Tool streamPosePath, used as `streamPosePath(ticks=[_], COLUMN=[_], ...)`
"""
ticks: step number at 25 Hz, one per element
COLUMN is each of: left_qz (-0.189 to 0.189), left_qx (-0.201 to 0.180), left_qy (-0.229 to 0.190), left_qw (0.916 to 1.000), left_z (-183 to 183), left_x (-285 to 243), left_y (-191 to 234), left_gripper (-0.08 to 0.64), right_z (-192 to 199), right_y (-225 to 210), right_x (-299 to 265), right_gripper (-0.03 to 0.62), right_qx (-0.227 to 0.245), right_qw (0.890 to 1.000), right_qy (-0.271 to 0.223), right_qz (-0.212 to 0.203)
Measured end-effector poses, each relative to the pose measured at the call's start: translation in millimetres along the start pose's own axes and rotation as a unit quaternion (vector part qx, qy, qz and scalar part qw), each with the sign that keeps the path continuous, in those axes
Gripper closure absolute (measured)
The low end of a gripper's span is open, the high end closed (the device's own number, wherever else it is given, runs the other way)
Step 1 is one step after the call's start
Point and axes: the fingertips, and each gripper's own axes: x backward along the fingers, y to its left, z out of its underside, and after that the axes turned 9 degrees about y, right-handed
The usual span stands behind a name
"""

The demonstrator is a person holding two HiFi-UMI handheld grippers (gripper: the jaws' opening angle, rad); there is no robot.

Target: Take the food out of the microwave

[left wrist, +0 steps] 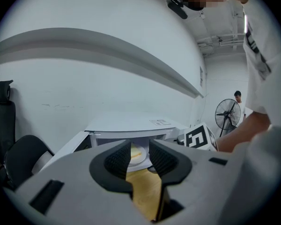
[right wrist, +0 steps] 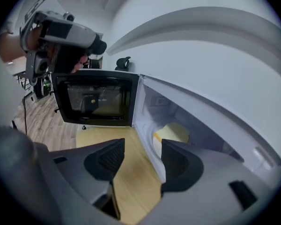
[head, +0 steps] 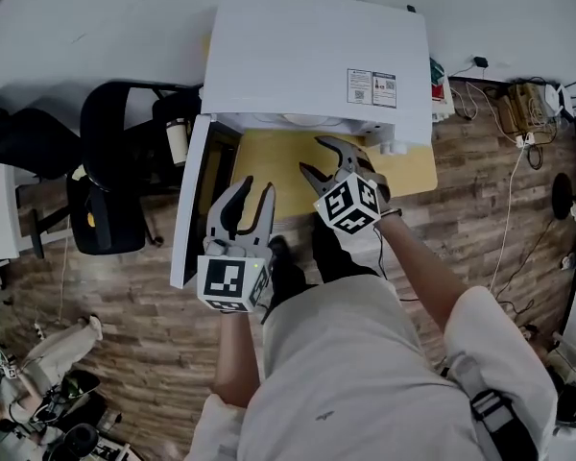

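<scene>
A white microwave (head: 317,60) stands on a small yellow table (head: 408,171), its door (head: 194,205) swung open to the left. Inside lies pale yellow food on a white plate (right wrist: 171,132), also seen between the left jaws as the plate (left wrist: 136,153). My right gripper (head: 315,156) hovers over the table just in front of the oven's opening, jaws open and empty (right wrist: 139,158). My left gripper (head: 254,196) is nearer to me beside the door, also open with nothing in it (left wrist: 140,159). In the head view the cavity is mostly hidden under the oven's top.
A black office chair (head: 115,161) stands left of the open door. Cables and a power strip (head: 518,113) lie on the wood floor at the right. A standing fan (left wrist: 227,116) and a distant person are far off. The door's dark glass (right wrist: 96,97) faces the right gripper.
</scene>
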Motion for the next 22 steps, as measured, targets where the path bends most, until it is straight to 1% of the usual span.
streamPosePath(ticks=[5, 8, 15, 22], left_qz=[-0.02, -0.031, -0.046, -0.057], left_qx=[0.013, 0.021, 0.035, 0.045], left_qy=[0.005, 0.01, 0.013, 0.018], left_qw=[0.9997, 0.9993, 0.9982, 0.9972], left_z=[6, 10, 17, 22], left_x=[0, 1, 3, 7], left_y=[3, 5, 10, 19], left_gripper=[0.443, 0.443, 0.443, 0.443], right_z=[12, 20, 32, 41], right_y=[-5, -7, -14, -24], right_x=[-29, -44, -71, -97], right_gripper=[0.351, 0.341, 0.33, 0.318], right_qx=[0.054, 0.078, 0.132, 0.16], right_qw=[0.998, 0.995, 0.986, 0.977], right_qy=[0.034, 0.055, 0.089, 0.125], right_qz=[0.014, 0.019, 0.044, 0.067])
